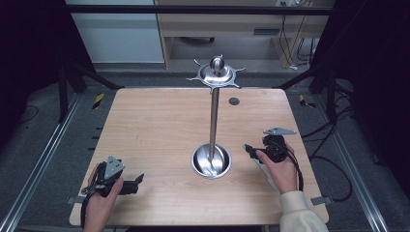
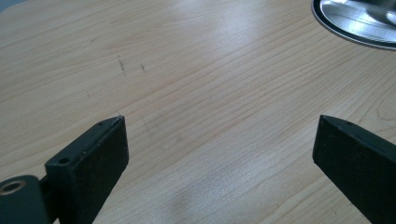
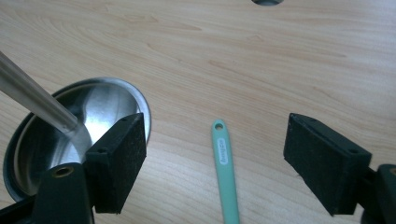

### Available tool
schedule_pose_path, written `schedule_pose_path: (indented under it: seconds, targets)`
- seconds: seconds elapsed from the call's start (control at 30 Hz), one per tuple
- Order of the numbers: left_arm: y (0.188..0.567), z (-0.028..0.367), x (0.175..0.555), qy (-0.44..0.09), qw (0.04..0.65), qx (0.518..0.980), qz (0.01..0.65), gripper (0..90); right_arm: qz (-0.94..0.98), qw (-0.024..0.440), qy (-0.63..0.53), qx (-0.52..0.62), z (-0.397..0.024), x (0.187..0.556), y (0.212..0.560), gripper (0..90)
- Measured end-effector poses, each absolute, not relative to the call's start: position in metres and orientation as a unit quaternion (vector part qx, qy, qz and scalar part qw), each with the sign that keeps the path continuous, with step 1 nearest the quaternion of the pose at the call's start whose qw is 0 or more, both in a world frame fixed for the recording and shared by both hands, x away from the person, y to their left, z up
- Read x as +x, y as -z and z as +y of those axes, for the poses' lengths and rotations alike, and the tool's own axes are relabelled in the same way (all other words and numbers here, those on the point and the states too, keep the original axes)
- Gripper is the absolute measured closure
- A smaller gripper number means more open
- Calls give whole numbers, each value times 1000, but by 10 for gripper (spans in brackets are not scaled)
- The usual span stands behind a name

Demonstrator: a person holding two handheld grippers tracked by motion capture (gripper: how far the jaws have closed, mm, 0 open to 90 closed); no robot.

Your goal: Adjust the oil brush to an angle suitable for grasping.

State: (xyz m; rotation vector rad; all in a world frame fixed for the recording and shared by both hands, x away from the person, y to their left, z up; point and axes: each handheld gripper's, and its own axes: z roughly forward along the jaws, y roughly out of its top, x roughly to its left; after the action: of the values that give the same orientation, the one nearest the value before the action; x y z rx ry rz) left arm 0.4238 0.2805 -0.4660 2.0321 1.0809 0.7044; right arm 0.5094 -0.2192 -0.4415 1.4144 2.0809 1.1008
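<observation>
A wooden counter (image 1: 159, 125) held a shiny metal stand (image 1: 212, 121). The stand had a round base like a bowl (image 1: 211, 162), a tall thin pole (image 1: 213, 121), and a flat top with little hooks (image 1: 216, 73) and a round knob. It stood near the middle of the counter, a bit to the right.

The right tool (image 1: 252, 151) was in the person's right hand (image 1: 280, 169), just to the right of the stand's base. Its two black jaws stood wide apart and held nothing. In the right gripper view, a thin green handle (image 3: 225, 172) lay flat on the counter between the jaws of the right tool (image 3: 215, 163). The jaws did not touch it. The handle had a small hole at its far end. The rest of the green thing could not be seen. The shiny base (image 3: 93, 112) was just beside the jaw at the left of that view.

The left tool (image 1: 138, 180) was in the person's left hand (image 1: 101, 198), near the front left corner of the counter, well apart from the stand. In the left gripper view, the left tool (image 2: 219, 144) had its jaws wide apart too, with only bare wood between them. A bit of the shiny base (image 2: 355, 23) showed at the top right of that view.
</observation>
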Motion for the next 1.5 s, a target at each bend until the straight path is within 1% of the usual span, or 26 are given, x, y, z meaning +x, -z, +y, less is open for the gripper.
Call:
schedule_pose_path:
  seconds: [0.13,0.2,0.33,0.37,0.43,0.5,0.57,0.63,0.8,0.97,1.5]
  targets:
    - [466,282,423,-274,358,786,422,32,749,204,-387,498,-216,516,432,208]
    - [466,282,423,-274,358,786,422,32,749,202,-382,501,-215,522,428,239]
    - [466,282,423,-273,358,786,422,32,744,205,-392,500,-209,529,432,386]
    - [466,282,424,-273,359,787,422,32,747,201,-393,497,-205,528,436,450]
    - [466,281,424,-274,359,787,421,32,767,201,-378,479,-197,527,442,523]
    - [466,281,424,-274,359,787,419,32,788,204,-360,457,-189,524,445,624]
    - [466,280,424,-273,359,789,418,32,800,202,-352,442,-184,522,449,706]
    - [466,280,424,-273,359,789,417,32,811,203,-335,434,-181,521,452,774]
    - [466,280,424,-272,359,790,417,32,825,211,-301,429,-182,523,461,894]
    - [466,279,424,-272,359,789,417,32,827,198,-286,442,-186,527,468,900]
    - [466,278,424,-272,359,790,416,32,833,185,-246,459,-190,534,483,900]
